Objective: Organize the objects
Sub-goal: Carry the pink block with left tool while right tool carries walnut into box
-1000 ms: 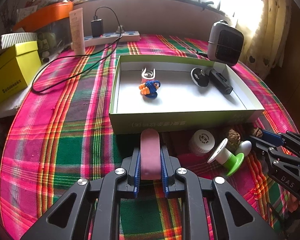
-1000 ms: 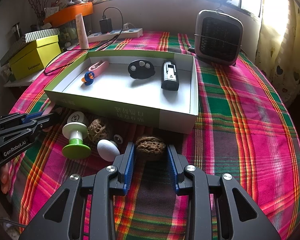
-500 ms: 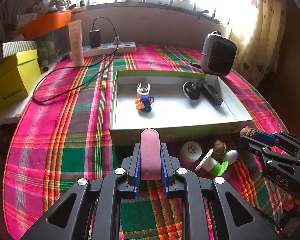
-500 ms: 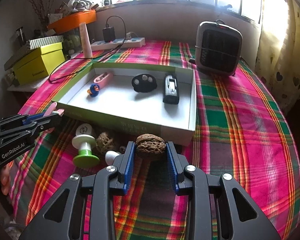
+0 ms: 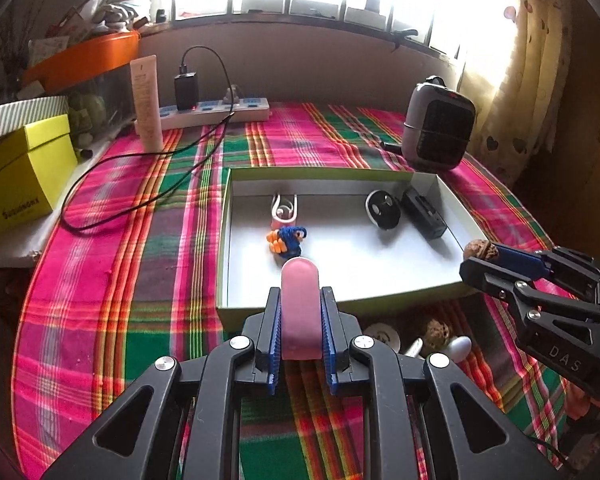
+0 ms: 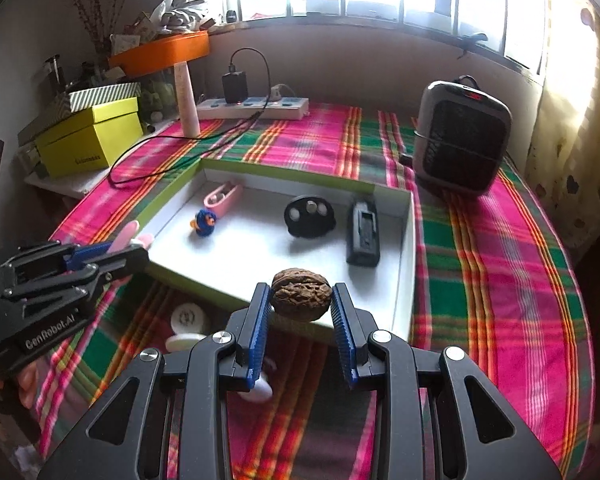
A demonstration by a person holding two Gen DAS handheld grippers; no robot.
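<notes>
My left gripper (image 5: pixel 300 300) is shut on a flat pink rounded piece (image 5: pixel 300 304) and holds it above the near rim of the green-edged white tray (image 5: pixel 340 302). My right gripper (image 6: pixel 301 300) is shut on a walnut (image 6: pixel 301 294), raised over the tray's near right corner (image 6: pixel 404 320). In the tray lie a pink clip (image 5: pixel 284 212), a blue and orange toy (image 5: pixel 288 240), a black round piece (image 5: pixel 382 210) and a black rectangular device (image 5: pixel 424 214). A second walnut (image 5: pixel 438 330), a white cap (image 5: pixel 382 336) and a white egg-shaped piece (image 5: pixel 458 346) lie on the cloth in front of the tray.
The round table has a plaid cloth (image 5: pixel 140 280). A grey heater (image 5: pixel 438 130) stands behind the tray on the right. A power strip (image 5: pixel 216 112) with a black cable (image 5: pixel 160 184), a cream tube (image 5: pixel 146 104) and a yellow box (image 5: pixel 20 176) stand at the back left.
Both grippers have risen and moved forward towards the tray, each with its object. The loose things on the cloth now lie below them, partly hidden.
</notes>
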